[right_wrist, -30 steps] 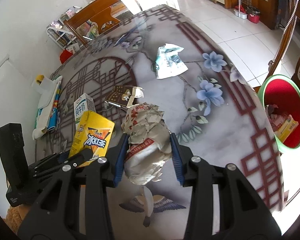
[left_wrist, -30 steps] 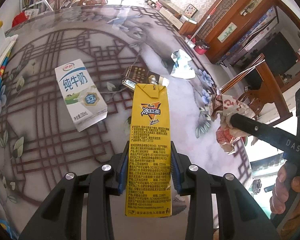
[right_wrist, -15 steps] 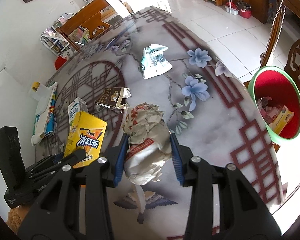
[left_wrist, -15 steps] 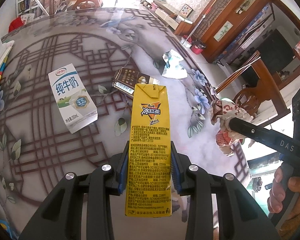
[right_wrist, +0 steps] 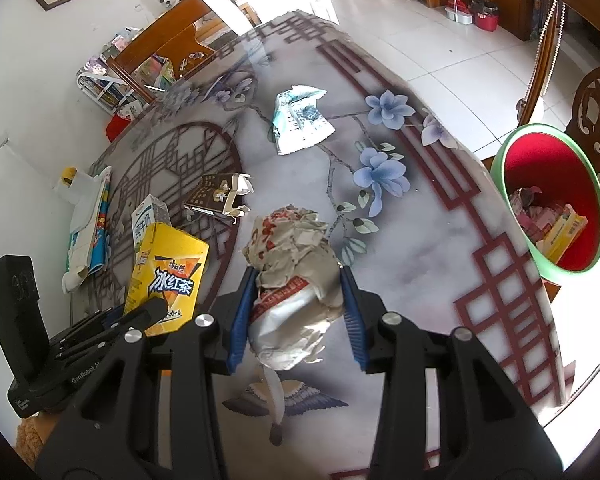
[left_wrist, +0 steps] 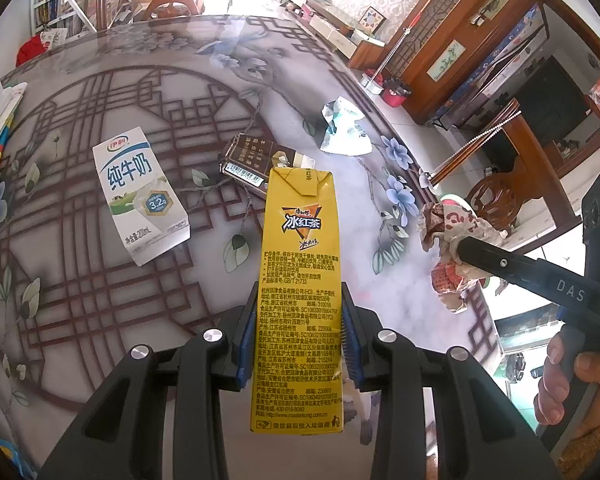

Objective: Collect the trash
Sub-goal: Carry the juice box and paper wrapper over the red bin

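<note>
My left gripper (left_wrist: 298,340) is shut on a yellow iced-tea carton (left_wrist: 298,264) and holds it above the table; the carton also shows in the right wrist view (right_wrist: 168,276). My right gripper (right_wrist: 296,316) is shut on a crumpled paper wrapper (right_wrist: 296,276), held above the table's right part; it also shows in the left wrist view (left_wrist: 456,248). A red bin with a green rim (right_wrist: 552,200) stands past the table's right edge with trash inside. On the table lie a white milk carton (left_wrist: 138,192), a torn brown box (left_wrist: 252,160) and a crumpled white wrapper (left_wrist: 344,128).
The patterned table (right_wrist: 420,240) ends near the bin at the right. Papers and a booklet (right_wrist: 88,220) lie at its left edge. Wooden chairs (left_wrist: 496,200) stand beside the table, cabinets behind them.
Both grippers, still holding their trash, have risen and shifted toward the right side of the table. The bin has come further into the right wrist view.
</note>
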Demonstrator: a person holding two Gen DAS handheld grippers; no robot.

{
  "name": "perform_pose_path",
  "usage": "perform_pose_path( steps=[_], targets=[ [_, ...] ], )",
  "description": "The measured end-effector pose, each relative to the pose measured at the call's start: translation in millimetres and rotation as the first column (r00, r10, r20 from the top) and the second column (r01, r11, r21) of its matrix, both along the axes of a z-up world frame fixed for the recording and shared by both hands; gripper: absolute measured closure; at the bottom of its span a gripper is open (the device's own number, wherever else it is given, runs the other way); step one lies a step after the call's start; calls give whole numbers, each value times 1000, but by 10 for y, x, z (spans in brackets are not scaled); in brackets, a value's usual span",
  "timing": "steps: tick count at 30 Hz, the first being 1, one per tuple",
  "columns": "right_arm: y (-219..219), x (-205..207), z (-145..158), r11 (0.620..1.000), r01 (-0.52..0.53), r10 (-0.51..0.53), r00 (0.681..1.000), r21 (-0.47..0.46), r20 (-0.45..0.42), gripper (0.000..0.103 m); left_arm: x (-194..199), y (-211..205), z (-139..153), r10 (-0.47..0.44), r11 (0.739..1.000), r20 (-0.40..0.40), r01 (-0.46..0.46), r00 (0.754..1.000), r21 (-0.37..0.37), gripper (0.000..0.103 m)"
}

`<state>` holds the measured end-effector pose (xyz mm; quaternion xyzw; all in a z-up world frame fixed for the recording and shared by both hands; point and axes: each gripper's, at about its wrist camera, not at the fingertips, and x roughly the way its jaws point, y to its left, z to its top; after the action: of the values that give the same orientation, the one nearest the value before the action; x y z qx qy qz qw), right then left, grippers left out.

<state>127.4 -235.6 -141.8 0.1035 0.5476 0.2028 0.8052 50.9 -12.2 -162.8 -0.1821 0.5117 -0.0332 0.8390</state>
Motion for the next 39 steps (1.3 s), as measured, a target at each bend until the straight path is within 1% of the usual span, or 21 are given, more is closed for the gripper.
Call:
perform_pose_path(
  steps=[11,21,25,33,39],
  targets=[
    [-200,10,-51,999,32,-32,999,9,-14,63,52,-146,-9,-21,1000,-12,21,1000,9,70],
    [-607,-3,-137,996,93,-92,995,12,-40,63,187,-425,-4,-72,997,-21,72,997,26,70],
    [-798,10,-120,993,121,-120,992,15,-39,63,279,-553,71,-87,996,-5,87,996,32,70],
    [-1176,71,-8,985,168,-167,986,47,-15,63,522,-886,313,-99,994,60,96,993,42,70],
    [-1462,167,8,979,194,-194,981,66,-14,63,709,-1187,383,-110,993,80,107,991,43,70]
  ],
)
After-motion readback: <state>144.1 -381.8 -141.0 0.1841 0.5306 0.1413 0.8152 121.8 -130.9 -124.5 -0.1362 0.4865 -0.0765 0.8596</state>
